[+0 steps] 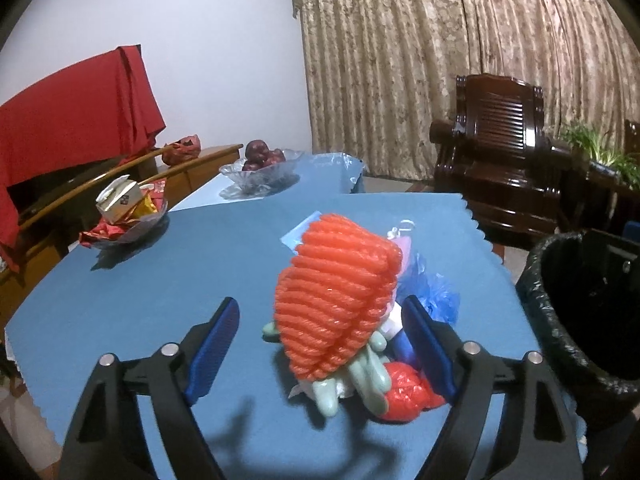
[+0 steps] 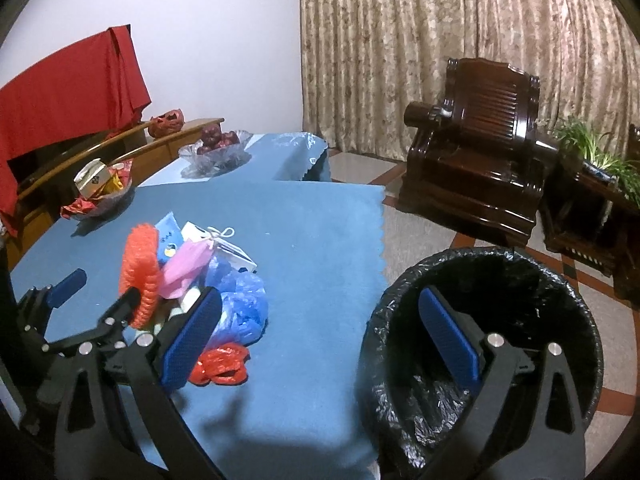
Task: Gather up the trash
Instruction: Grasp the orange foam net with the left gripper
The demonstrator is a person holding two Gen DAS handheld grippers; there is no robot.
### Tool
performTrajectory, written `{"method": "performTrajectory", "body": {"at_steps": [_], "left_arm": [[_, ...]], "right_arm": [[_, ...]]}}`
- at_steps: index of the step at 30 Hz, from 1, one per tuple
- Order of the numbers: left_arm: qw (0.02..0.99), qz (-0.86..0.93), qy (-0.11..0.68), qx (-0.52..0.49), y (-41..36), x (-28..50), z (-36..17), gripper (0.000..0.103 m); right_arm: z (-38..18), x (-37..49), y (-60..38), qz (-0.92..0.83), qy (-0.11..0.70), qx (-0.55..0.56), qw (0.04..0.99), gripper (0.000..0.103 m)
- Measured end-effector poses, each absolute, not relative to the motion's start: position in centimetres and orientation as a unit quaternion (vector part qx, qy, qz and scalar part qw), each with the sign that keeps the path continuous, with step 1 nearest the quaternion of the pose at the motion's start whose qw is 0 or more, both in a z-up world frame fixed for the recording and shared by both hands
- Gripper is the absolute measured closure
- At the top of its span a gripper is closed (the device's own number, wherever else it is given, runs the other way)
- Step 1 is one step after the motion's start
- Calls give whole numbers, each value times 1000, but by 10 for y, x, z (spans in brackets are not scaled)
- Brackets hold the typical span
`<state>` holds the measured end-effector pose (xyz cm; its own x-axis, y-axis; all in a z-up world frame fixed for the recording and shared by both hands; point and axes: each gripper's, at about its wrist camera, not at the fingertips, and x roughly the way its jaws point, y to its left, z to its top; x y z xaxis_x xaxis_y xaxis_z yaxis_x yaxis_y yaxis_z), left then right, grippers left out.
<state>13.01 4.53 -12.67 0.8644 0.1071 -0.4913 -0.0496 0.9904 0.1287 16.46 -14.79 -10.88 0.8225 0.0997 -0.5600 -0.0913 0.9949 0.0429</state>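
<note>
Straddling the orange foam net (image 1: 338, 300), the left gripper (image 1: 324, 344) hung low with jaws wide, holding nothing. The right gripper (image 2: 320, 336) hovered, jaws wide and empty, one finger over the black-lined bin (image 2: 560, 280). The net stood ribbed atop the trash pile near the table's (image 2: 300, 220) right edge.

Blue tablecloth (image 2: 304, 232), glass fruit bowl (image 2: 218, 154) at its far end, snack dish (image 2: 100, 196) on its left edge, dark wooden armchair (image 2: 476, 148) beyond its right side
</note>
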Motion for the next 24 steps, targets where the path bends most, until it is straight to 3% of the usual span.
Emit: {"method": "performTrajectory", "body": {"at_steps": [12,13,15,18,24], "left_arm": [[961,79,250,90,29,163,-146,22],[961,81,248,94,29,164,-147,25],[961,73,251,94,29,166,-149,44],[960,55,263,78,35,168,-152,60],[963,54,257,53,52,157,-138,72]], "right_arm": [[-124,186,-155,43,309,13,950,7],[-125,186,-154,43,311,13,949,7],[-126,187,-154,43,312,13,949,7],[-126,188,-151,45,313,11,949,7],[-123,189,-143,52,309,6,950,7]]}}
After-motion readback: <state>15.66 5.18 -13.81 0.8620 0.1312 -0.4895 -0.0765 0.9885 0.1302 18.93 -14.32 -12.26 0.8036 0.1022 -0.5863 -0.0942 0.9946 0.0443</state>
